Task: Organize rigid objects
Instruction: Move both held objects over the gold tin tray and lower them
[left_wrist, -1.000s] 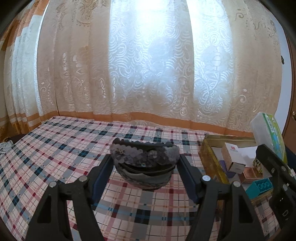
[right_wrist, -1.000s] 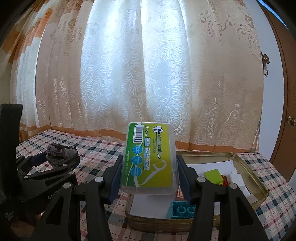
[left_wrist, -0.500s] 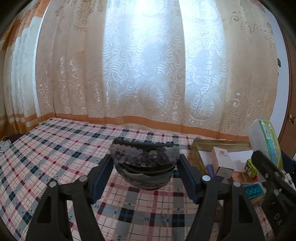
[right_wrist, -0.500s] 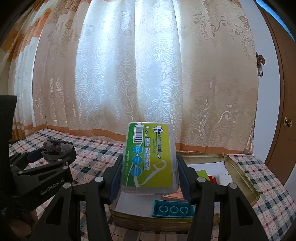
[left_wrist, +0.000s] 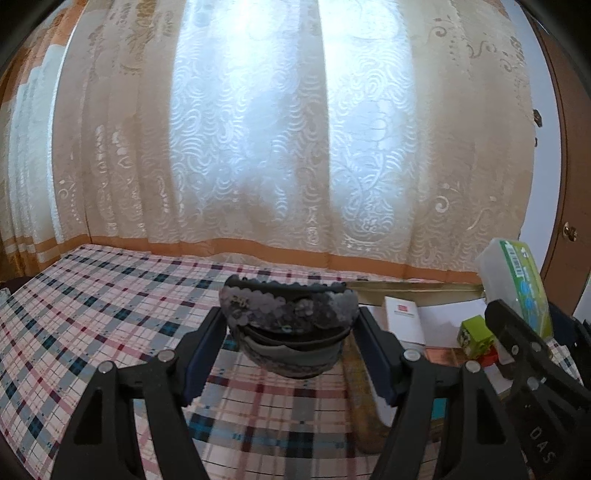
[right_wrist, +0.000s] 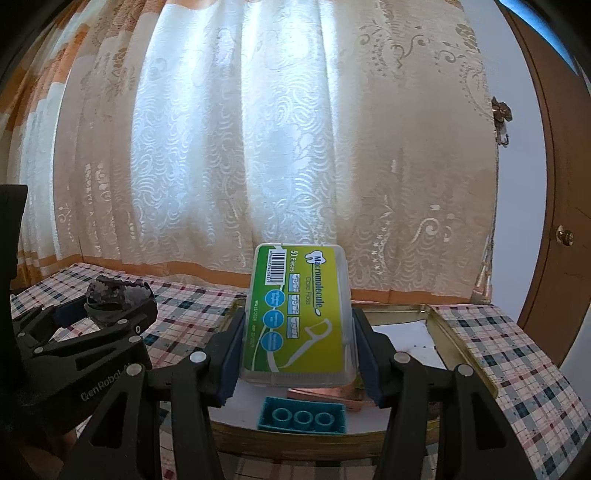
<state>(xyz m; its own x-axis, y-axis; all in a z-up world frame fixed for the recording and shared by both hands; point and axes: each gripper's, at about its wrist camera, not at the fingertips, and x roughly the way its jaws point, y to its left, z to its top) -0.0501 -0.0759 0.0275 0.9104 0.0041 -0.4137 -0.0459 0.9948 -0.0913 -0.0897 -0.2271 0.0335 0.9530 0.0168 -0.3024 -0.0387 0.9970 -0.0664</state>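
My left gripper (left_wrist: 290, 332) is shut on a dark grey sequined headband (left_wrist: 288, 314) and holds it above the plaid tablecloth, just left of the gold tin tray (left_wrist: 364, 417). My right gripper (right_wrist: 299, 343) is shut on a green floss pick box (right_wrist: 299, 310) and holds it upright over the tray (right_wrist: 458, 343). The floss box also shows at the right of the left wrist view (left_wrist: 517, 280). The left gripper with the headband (right_wrist: 118, 299) shows at the left of the right wrist view.
The tray holds a teal brick (right_wrist: 304, 419), a copper bar (right_wrist: 325, 393), a white box (left_wrist: 402, 319) and a green block (left_wrist: 474, 334). A lace curtain (left_wrist: 295, 147) hangs behind the table. A wooden door (right_wrist: 565, 221) stands at the right.
Both grippers have moved to the right and closer over the tray, each still holding its object. The tray looks nearer in both views.
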